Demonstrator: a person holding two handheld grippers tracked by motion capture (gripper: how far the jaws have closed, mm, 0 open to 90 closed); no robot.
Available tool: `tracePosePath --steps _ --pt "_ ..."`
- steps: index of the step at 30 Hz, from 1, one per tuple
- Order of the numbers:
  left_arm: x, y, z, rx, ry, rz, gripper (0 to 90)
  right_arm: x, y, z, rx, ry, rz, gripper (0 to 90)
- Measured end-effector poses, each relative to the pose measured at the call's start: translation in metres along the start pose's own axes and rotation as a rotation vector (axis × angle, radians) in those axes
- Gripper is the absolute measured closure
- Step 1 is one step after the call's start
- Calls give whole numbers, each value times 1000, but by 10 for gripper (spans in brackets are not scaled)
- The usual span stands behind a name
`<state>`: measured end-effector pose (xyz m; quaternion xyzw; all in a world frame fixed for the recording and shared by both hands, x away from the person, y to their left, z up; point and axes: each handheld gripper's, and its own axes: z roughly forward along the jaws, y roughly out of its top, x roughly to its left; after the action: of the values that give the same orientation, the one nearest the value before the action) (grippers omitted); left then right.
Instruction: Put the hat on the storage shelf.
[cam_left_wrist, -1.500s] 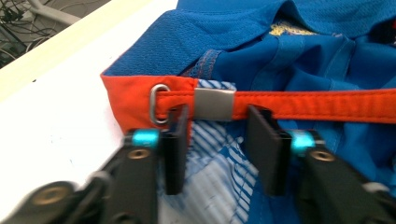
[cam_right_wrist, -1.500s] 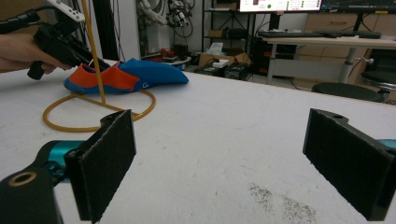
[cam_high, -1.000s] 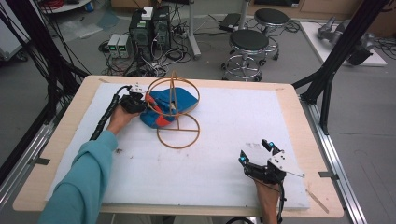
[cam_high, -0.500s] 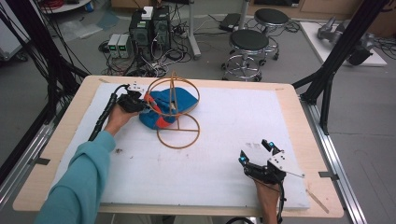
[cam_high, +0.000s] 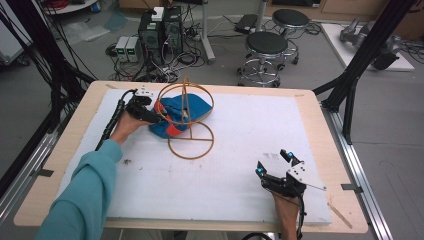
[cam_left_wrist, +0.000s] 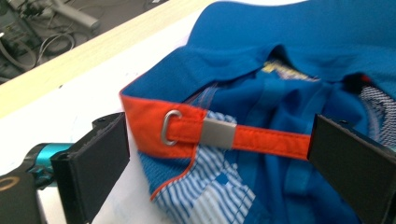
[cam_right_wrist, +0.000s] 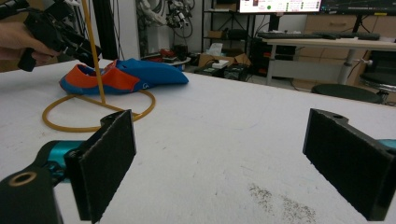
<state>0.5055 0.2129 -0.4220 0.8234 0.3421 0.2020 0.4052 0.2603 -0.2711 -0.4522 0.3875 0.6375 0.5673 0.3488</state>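
A blue cap (cam_high: 192, 106) with orange trim lies on the white table top, against a thin wooden hoop stand (cam_high: 191, 158). My left gripper (cam_high: 150, 114) is at the cap's back opening. It is open (cam_left_wrist: 219, 144), its jaws far apart on either side of the orange strap (cam_left_wrist: 268, 140) and metal buckle (cam_left_wrist: 218, 133), touching neither. My right gripper (cam_high: 273, 162) rests near the table's front right, open (cam_right_wrist: 224, 154) with nothing between its jaws. From there the cap (cam_right_wrist: 135, 72), the stand (cam_right_wrist: 95, 51) and the left gripper (cam_right_wrist: 51, 28) show far off.
The white mat (cam_high: 250, 130) covers most of the wooden table (cam_high: 320, 115). A dark smudge (cam_right_wrist: 280, 200) marks the mat ahead of the right gripper. Stools (cam_high: 266, 45) and computer cases (cam_high: 160, 30) stand on the floor beyond the far edge.
The left gripper has edged slightly closer to the cap's back. The right gripper has stayed where it was.
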Motion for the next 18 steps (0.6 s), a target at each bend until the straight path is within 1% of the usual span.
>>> tracePosePath --steps 2,5,8,10,12,14,16,18 --pt "-1 1 0 -4 3 20 62 0 0 0 1 0 2 86" --pt "-1 1 1 -3 2 17 63 0 0 0 1 0 1 85" --pt "-1 -1 2 12 -6 15 63 0 0 0 1 -1 2 86" --pt "-2 -1 3 19 -3 22 63 0 0 0 1 -2 1 85" --pt "-4 -1 6 13 -4 34 67 0 0 0 0 -2 0 86" --pt "-6 -2 9 11 -13 58 97 0 0 0 1 -2 0 86" --pt "-7 -3 12 12 -14 59 98 0 0 0 2 -1 3 86" --pt "-7 -4 15 25 -14 63 98 0 0 0 2 -1 4 86"
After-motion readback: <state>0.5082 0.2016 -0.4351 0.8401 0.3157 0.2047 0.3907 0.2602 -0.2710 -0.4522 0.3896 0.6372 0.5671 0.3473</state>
